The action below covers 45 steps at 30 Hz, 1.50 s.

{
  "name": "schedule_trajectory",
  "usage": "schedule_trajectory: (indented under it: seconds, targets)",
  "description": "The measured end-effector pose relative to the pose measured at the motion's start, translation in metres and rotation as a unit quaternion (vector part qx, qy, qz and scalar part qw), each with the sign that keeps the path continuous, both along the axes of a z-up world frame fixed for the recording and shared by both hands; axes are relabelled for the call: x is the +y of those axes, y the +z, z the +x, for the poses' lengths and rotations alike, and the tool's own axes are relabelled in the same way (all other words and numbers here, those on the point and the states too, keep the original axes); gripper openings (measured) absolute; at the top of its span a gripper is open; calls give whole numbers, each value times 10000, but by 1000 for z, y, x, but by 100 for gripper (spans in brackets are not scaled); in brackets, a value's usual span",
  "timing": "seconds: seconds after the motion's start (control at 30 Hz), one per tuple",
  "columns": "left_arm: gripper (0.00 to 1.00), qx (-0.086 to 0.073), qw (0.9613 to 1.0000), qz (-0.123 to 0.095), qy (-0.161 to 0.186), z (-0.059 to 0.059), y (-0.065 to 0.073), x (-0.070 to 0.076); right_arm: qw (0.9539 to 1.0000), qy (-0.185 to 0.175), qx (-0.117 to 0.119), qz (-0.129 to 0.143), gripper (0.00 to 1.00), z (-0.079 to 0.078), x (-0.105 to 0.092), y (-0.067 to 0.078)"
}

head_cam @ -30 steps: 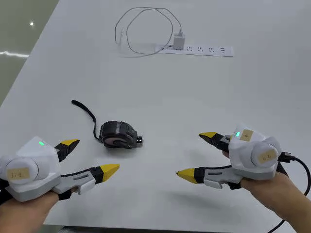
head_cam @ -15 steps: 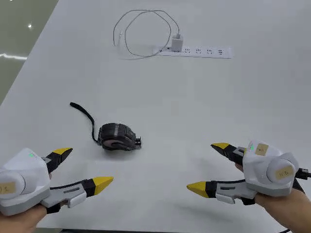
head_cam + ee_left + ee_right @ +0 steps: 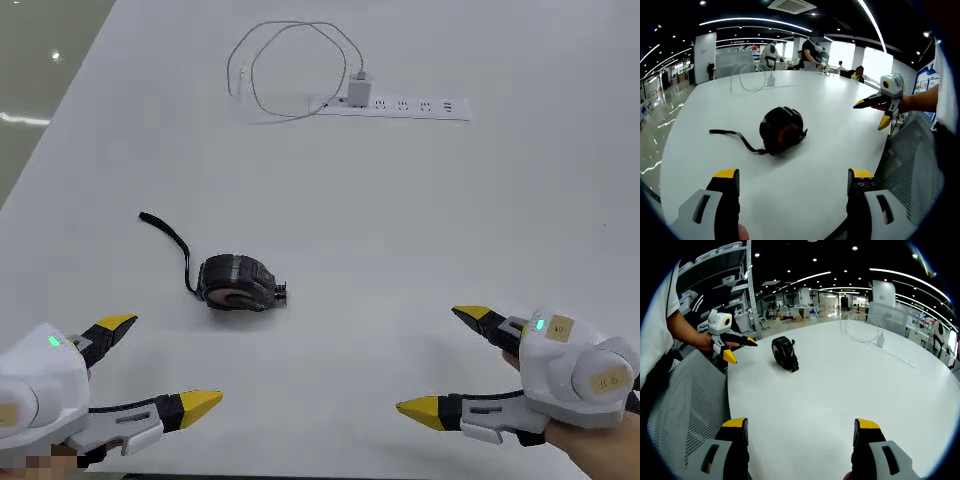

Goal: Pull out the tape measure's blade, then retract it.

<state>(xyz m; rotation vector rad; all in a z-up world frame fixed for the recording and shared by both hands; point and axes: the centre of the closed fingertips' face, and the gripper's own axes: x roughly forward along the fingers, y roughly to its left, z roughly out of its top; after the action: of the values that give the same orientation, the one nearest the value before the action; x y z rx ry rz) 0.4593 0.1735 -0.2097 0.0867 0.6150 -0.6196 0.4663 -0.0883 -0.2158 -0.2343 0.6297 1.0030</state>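
In the head view, the tape measure [image 3: 238, 283] lies on its side on the white counter [image 3: 400, 220], left of centre. Its black wrist strap [image 3: 170, 240] trails away to the far left, and no blade shows drawn out of the case. The left gripper [image 3: 158, 362] sits at the lower left corner, held low over the near edge of the counter. Its yellow-tipped jaws are spread wide, point forward and to the right, and hold nothing. The right gripper [image 3: 445, 360] is at the lower right in a hand, tilted so its jaws point to the left. They too are wide apart and empty. Both grippers are well apart from the tape measure. At the far end of the counter lies a white power strip [image 3: 405, 105] with a charger [image 3: 360, 88] plugged in and a looped cable [image 3: 290, 70].

In the left gripper view, the left gripper [image 3: 793, 175] rises from the bottom with its two jaws spread wide over bare counter [image 3: 815, 165]. The tape measure [image 3: 782, 129] is ahead between them but not close, with its strap [image 3: 735, 136] running off to the left. The right gripper [image 3: 871, 114] comes in from the right, jaws open, at the end of a bare forearm.

In the right gripper view, the right gripper [image 3: 801, 424] has its jaws wide open above the counter edge. The tape measure [image 3: 785, 353] lies ahead and slightly left. The left gripper [image 3: 741, 351] is beyond it on the left, gripped in a hand, its jaws parted. The cable [image 3: 862, 330] loops at the far right.
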Motion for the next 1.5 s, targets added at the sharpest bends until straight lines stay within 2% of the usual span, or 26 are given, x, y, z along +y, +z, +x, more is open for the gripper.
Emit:
schedule_trajectory:
  seconds: [0.27, 0.37, 0.7, 0.9, 1.5]
  targets:
    - [90, -25, 10000, 27, -50, -3, 1, 2, 10000, -75, 57, -18, 90, -9, -11, -4]
    - [92, -42, 9999, 117, -100, -4, 2, 4, 9999, -105, 75, -62, 91, -12, -16, -6]
    - [99, -24, 9997, 126, -195, -11, 4, 8, 9996, -243, 97, -92, 97, -19, -25, -6]
    - [99, -36, 9993, 215, -294, -15, 5, 9, 9994, -304, 122, -85, 99, -21, -30, -6]
    - [99, 3, 9993, 228, -287, -19, 4, 15, 9991, -387, 129, -123, 99, -25, -38, -6]
